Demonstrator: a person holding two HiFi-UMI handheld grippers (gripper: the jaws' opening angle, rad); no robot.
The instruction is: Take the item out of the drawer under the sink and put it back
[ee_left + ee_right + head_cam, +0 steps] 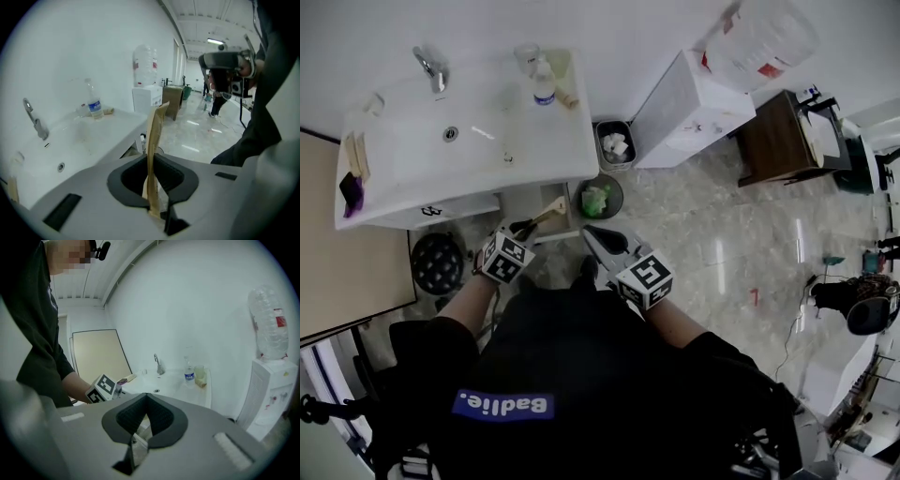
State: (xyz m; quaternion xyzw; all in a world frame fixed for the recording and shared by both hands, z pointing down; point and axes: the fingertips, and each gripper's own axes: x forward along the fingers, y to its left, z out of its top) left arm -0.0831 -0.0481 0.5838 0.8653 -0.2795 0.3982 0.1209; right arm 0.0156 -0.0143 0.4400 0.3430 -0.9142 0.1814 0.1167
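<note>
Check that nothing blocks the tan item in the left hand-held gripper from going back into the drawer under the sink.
Nothing visible does. The left hand-held gripper holds the tan item right over what looks like the open drawer below the sink; the right hand-held gripper sits off to the side.

1 thin flat tan item (153, 136) (edge-on, upright) clamped in L gripper (154, 190), just off sink (469, 141) front edge.
</note>
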